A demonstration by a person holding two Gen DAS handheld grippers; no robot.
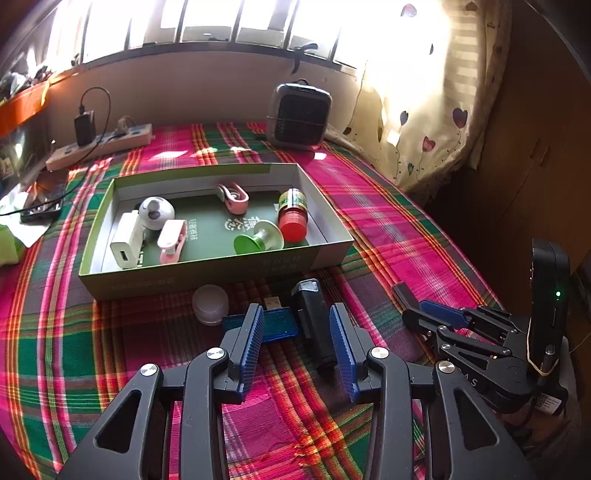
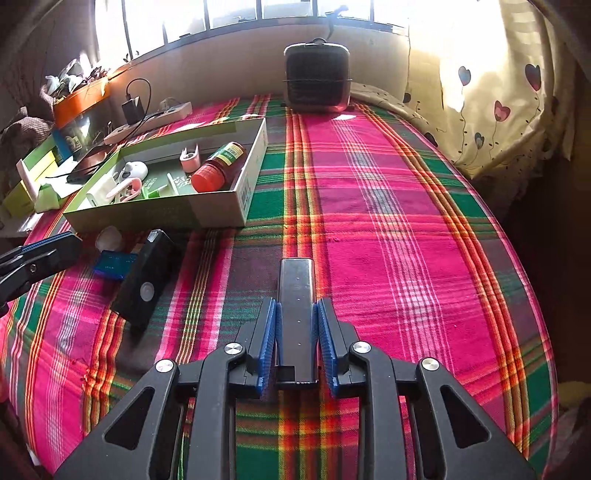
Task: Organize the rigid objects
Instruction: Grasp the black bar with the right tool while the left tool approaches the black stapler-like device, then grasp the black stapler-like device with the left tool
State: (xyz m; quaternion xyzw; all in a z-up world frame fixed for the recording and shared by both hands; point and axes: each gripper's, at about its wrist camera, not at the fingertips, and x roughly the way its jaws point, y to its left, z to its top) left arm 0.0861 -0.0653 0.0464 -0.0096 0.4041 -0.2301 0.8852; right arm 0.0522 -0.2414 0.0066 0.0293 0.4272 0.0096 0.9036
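Right gripper (image 2: 297, 332) had its jaws clamped on the near end of a dark bar (image 2: 296, 291), well apart from the box (image 2: 243, 192), so the bar could pivot or slip in transit; left gripper (image 1: 297, 347) hung open over the black device (image 1: 314, 317).

Sunlit barred window (image 1: 229, 22), heart-print curtain (image 1: 424, 110), plaid-covered table (image 2: 388, 229), small heater (image 1: 299, 114) by the wall
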